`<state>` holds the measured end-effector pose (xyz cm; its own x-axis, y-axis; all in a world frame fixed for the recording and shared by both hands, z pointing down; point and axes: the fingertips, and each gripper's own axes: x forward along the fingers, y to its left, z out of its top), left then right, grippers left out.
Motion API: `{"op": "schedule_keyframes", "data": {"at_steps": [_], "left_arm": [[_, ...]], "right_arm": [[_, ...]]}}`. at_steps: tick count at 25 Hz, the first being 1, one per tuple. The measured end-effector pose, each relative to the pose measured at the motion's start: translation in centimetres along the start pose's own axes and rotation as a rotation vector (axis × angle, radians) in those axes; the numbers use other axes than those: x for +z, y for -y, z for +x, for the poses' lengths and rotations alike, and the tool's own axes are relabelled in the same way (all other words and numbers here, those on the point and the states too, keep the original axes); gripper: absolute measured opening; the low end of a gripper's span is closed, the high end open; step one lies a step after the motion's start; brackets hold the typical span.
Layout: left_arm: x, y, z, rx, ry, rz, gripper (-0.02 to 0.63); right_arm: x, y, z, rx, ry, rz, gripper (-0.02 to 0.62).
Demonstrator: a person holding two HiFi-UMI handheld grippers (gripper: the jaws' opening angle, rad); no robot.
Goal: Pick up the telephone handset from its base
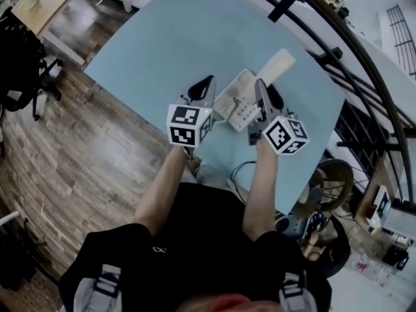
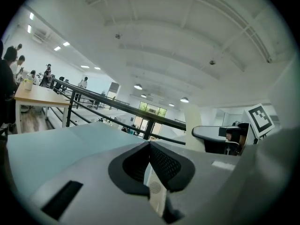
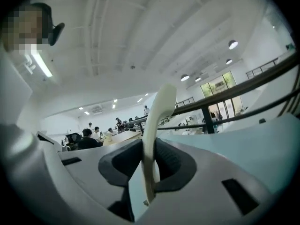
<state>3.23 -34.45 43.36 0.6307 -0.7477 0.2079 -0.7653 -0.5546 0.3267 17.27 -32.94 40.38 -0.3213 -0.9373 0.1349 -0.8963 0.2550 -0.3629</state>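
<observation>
The cream telephone handset point(image 1: 277, 65) is off its base and stands up between the pads of my right gripper point(image 1: 260, 84), which is shut on it. In the right gripper view the handset point(image 3: 158, 114) rises upright out of the right gripper point(image 3: 147, 146). The white telephone base point(image 1: 236, 104) lies on the light blue table point(image 1: 162, 44). My left gripper point(image 1: 208, 82) hovers by the base's left end, jaws shut with nothing in them. Through the gap behind the left gripper's point(image 2: 150, 145) tips a white piece of the base point(image 2: 157, 193) shows. The handset point(image 2: 193, 125) stands to the right there.
A black metal railing point(image 1: 364, 64) curves round the table's far and right sides. Wooden floor point(image 1: 71, 148) and a black office chair point(image 1: 26, 77) lie to the left. A cable point(image 1: 242, 169) hangs at the table's near edge, by the person's arms.
</observation>
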Motion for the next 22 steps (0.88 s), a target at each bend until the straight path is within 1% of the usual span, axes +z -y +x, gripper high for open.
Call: {"op": "schedule_keyframes", "data": {"at_steps": [3, 7, 10, 12, 22], "left_arm": [[1.5, 0.8, -0.6, -0.019, 0.025, 0.026, -0.002], [3.5, 2.5, -0.9, -0.057, 0.066, 0.07, -0.002], [4.7, 3.6, -1.0, -0.074, 0.093, 0.104, -0.002], [5.3, 4.1, -1.0, -0.082, 0.107, 0.112, -0.002], [5.9, 5.6, -0.4, -0.097, 0.137, 0.095, -0.002]], "right_arm": [[2.4, -1.2, -1.4, -0.008, 0.053, -0.106, 0.075], [4.6, -1.7, -3.0, -0.048, 0.112, -0.187, 0.075], [5.2, -2.1, -3.5, -0.073, 0.124, -0.204, 0.077], [5.4, -2.5, -3.6, -0.076, 0.123, -0.212, 0.077], [5.5, -2.6, -4.0, -0.069, 0.11, -0.254, 0.077]]}}
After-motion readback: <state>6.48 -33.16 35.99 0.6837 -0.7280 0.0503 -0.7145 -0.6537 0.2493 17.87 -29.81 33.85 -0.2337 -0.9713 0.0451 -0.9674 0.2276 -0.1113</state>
